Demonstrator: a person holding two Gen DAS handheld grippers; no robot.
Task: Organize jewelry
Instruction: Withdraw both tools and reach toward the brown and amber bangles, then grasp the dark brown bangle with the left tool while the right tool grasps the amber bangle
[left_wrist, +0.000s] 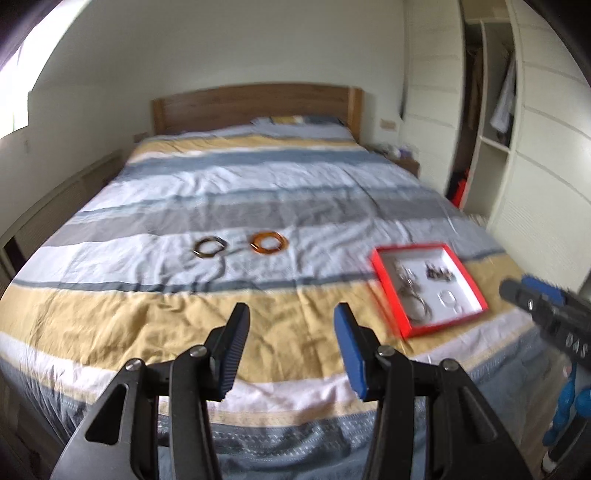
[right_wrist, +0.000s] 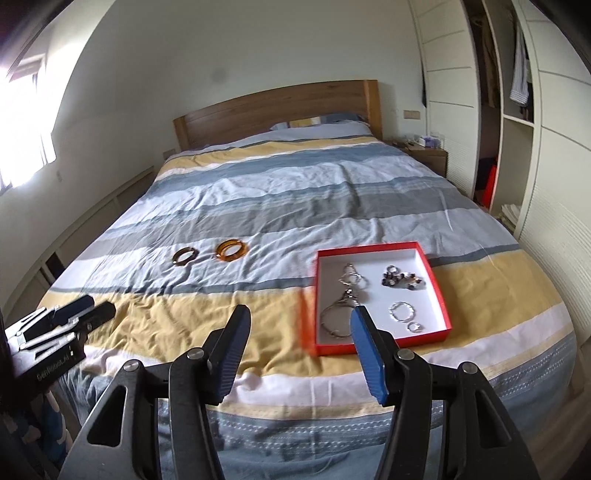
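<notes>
Both views look down a bed (right_wrist: 258, 192) with a striped blue, grey, white and yellow duvet, wooden headboard (right_wrist: 280, 107) at the top centre of the frame.

The left hand-held gripper (left_wrist: 291, 325) is released, jaws spread wide with nothing between them, hanging over the yellow stripe at the bottom centre of its own view. The right hand-held gripper (right_wrist: 299, 328) is the same deal: jaws apart, holding nothing, low centre of its view, its right finger overlapping the near-left corner of the box in the picture.

The red box (right_wrist: 439, 291) with a white inside sits on the duvet at centre right. It already holds a silver chain of linked rings (right_wrist: 341, 299) along its left side, a dark beaded piece (right_wrist: 402, 282) toward the upper right, and what look like a couple of small clear or silvery rings (right_wrist: 402, 312) lower right, hard to tell at this size.

Two bangles lie loose on the pale stripe, left of centre, well apart from the box: a dark brown bangle (right_wrist: 184, 255) and, just beside it on the right, an amber orange bangle (right_wrist: 232, 250). They're not touching.

An open wardrobe (right_wrist: 517, 110) fills the upper right.
</notes>
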